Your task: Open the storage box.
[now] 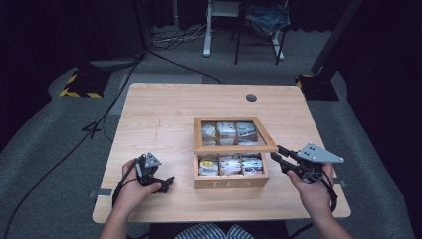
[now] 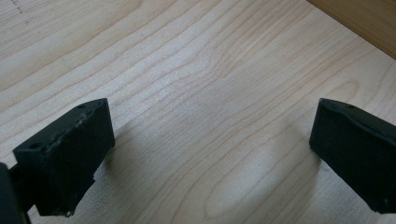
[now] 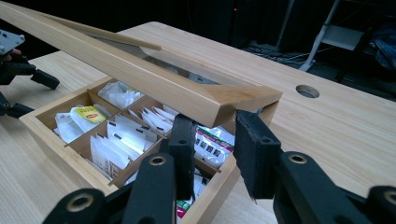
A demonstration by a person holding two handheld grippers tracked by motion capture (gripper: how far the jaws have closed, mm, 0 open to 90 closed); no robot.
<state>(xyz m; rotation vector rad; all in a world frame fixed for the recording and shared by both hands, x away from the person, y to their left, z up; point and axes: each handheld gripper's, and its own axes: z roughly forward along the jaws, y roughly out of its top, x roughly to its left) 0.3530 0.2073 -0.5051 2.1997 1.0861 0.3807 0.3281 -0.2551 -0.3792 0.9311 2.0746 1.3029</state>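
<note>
Right gripper (image 3: 215, 149): its two black jaws are spread a little. One jaw is inside the box and one is outside it, so the box's near corner sits between them. They are just under the lid's corner. I cannot tell if they touch the wood.
Right hand (image 1: 314, 191): it holds the right gripper at the right side of the box. A grey three-cornered plate (image 1: 319, 154) sits on top of the gripper.
Lid (image 3: 140, 77): it is wood with a clear window. It is lifted up partway and tilts over the box. In the high view the lid (image 1: 235, 148) hides the back part of the box.
Tea box (image 1: 230, 181): it is a wooden box with "TEA" on its front. It sits in the middle of the table, nearer the right side. Thin wooden walls split it into small parts.
Tea bags (image 3: 114, 140): white packets stand in rows in the small parts. One packet has a yellow label (image 3: 91, 113). One near the right gripper has red and green on it (image 3: 212, 148).
Left gripper (image 2: 205, 158): its jaws are spread wide apart with nothing between them. It is low over the bare wood, well apart from the box on the left.
Left hand (image 1: 134, 186): it holds the left gripper near the front edge of the table.
Table (image 1: 164, 114): it is light wood with a round hole (image 1: 251, 97) near the far edge.
Floor (image 1: 45, 134): it is grey, with black cables (image 1: 107, 112) lying on it.
</note>
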